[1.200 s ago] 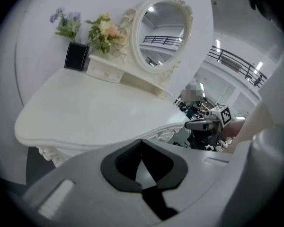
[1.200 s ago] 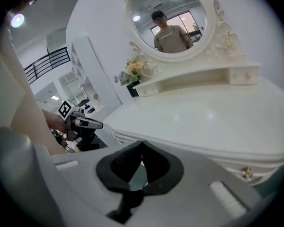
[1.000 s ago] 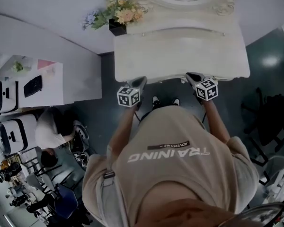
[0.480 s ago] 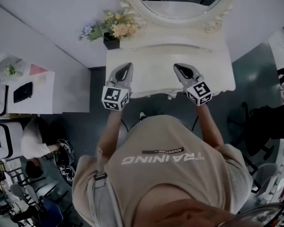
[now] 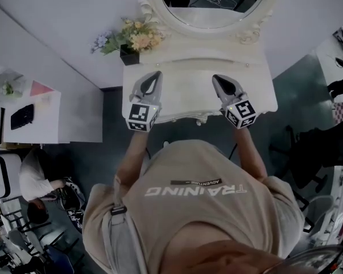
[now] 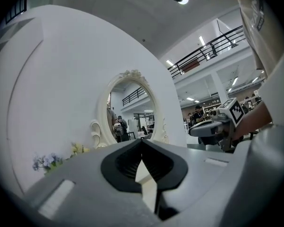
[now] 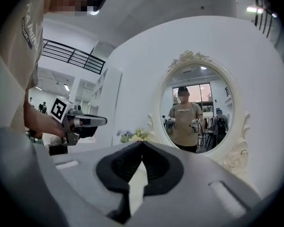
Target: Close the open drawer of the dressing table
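Note:
The white dressing table (image 5: 257, 93) stands against the wall under an oval mirror (image 5: 208, 7). From above only its top shows. No pulled-out drawer sticks out past the front edge, and the drawer fronts are hidden. My left gripper (image 5: 153, 76) hovers over the left half of the tabletop, and my right gripper (image 5: 218, 79) hovers over the right half. Both point at the mirror. In the left gripper view the left gripper (image 6: 142, 143) has its tips together with nothing between them. The right gripper (image 7: 142, 144) looks the same in its own view, facing the mirror (image 7: 196, 110).
A bunch of flowers in a dark pot (image 5: 128, 39) stands at the table's back left corner. A white side table (image 5: 46, 116) with a black object is at the left. A seated person (image 5: 35, 178) is at the lower left, and a dark office chair (image 5: 311, 147) at the right.
Both grippers have gone from the table's front edge to over the tabletop, pointing at the mirror. The mirror has come further into the head view.

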Demonstrator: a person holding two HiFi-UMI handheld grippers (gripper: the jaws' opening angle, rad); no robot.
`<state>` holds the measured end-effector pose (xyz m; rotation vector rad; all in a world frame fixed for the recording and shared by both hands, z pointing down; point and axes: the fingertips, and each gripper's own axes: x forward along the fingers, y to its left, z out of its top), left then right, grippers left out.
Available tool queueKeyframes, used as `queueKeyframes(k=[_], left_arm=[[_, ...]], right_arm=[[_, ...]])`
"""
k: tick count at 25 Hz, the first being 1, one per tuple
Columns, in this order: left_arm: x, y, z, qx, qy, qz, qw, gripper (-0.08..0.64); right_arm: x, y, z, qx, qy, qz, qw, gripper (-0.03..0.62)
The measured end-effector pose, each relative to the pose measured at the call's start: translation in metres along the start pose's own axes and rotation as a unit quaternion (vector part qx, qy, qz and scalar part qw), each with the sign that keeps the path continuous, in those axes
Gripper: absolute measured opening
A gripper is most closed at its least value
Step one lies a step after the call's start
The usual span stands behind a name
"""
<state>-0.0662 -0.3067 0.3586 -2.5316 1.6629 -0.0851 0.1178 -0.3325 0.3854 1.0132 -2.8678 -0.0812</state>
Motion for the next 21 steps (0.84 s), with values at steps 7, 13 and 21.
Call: queueKeyframes(k=[7,13,21], left_arm=[[-0.01,0.005,-0.021,-0.019,0.023,0.006,0.9995,0.0],[-0.019,0.026,-0.041,-0.04,0.039,0.02,0.9983,0.0],[-0.018,0.059,-0.067,-0.048,0.064,0.036,0.9962,0.0]], right_arm=[[0.002,0.008,-0.007,-0.013,0.02,0.017,1.0,0.003],[0.02,0.002,-0.013,-0.004,0.027,0.007,1.0,0.003],[0.059,-0.003,-0.024,-0.002,0.035,-0.003,0.999,0.003]])
